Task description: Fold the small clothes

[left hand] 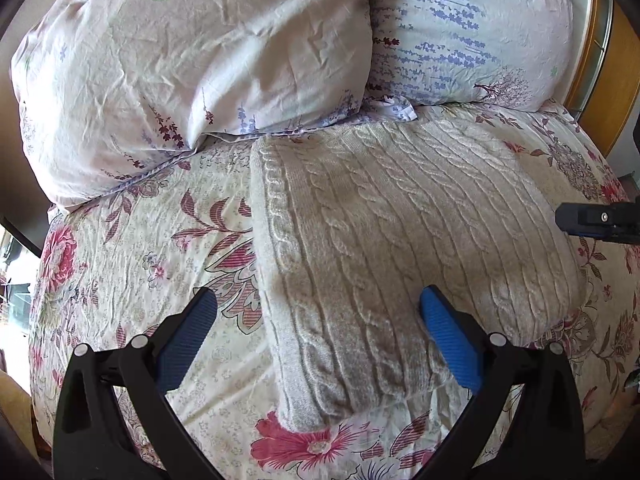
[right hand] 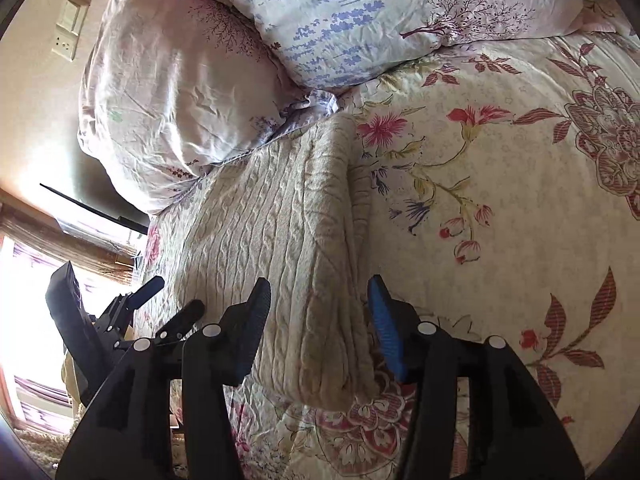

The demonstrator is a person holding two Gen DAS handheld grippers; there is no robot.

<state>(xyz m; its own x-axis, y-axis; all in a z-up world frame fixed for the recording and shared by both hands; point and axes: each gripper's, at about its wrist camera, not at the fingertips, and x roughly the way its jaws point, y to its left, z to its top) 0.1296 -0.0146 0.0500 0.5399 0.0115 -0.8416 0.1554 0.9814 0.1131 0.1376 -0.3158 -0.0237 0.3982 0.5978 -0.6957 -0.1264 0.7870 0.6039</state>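
A cream cable-knit sweater (left hand: 400, 232) lies folded in a rectangle on the flowered bed sheet (left hand: 120, 248). My left gripper (left hand: 318, 300) is open, its blue fingers straddling the sweater's near left corner just above it, holding nothing. In the right wrist view the same sweater (right hand: 280, 240) lies below my right gripper (right hand: 320, 292), which is open over the sweater's near right edge and empty. The right gripper's tip shows at the right edge of the left view (left hand: 600, 222). The left gripper shows at the left of the right view (right hand: 168, 304).
Two flower-print pillows (left hand: 180, 68) (left hand: 472, 32) lie at the head of the bed, just beyond the sweater. A wooden headboard (left hand: 608, 64) stands at the far right. A wall with a switch plate (right hand: 70, 26) and a bright window (right hand: 28, 320) lie to the left.
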